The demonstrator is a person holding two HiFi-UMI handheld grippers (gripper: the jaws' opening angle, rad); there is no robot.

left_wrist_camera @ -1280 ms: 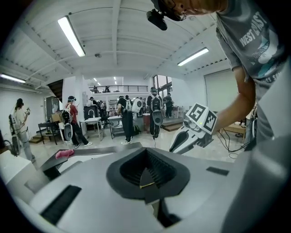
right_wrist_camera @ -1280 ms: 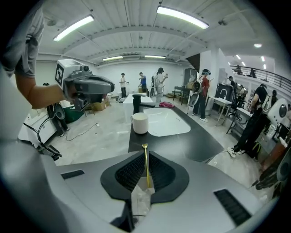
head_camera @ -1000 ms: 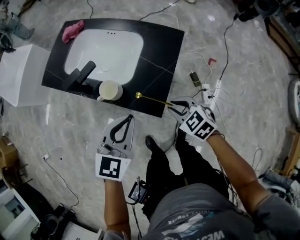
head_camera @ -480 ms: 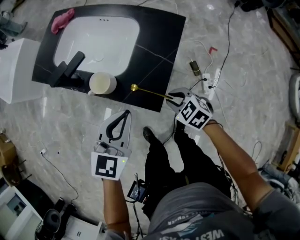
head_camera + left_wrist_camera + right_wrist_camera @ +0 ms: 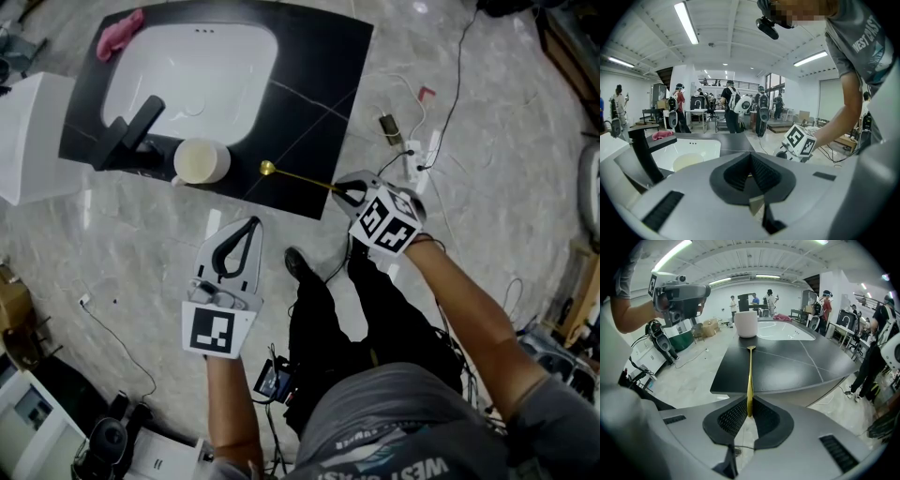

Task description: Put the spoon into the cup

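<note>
**Head view:** your right gripper (image 5: pixel 343 192) holds the gold spoon (image 5: pixel 300 177) out over the black bench (image 5: pixel 319 66). The spoon's bowl points toward the cream cup (image 5: pixel 202 161) and is apart from it.

**Left gripper view:** your left gripper (image 5: pixel 750 158) has its jaws together, with nothing between them.

**Right gripper view:** the jaws pinch the end of the spoon's handle. The cup stands beyond the spoon's bowl.

Gold spoon (image 5: pixel 295 176) in right gripper (image 5: pixel 345 194): pale grey body, black ribbed pads (image 5: pixel 733 416), b&w square-pattern cube (image 5: pixel 386 225). Ahead of its jaws: cream cup (image 5: pixel 202 161), matte black counter (image 5: pixel 319 56) w/ thin pale lines, white basin (image 5: pixel 216 66), black tap (image 5: pixel 127 141), pink cloth (image 5: pixel 120 33). Left gripper (image 5: pixel 246 228) same grey. Grey marbled floor (image 5: pixel 506 141).
</note>
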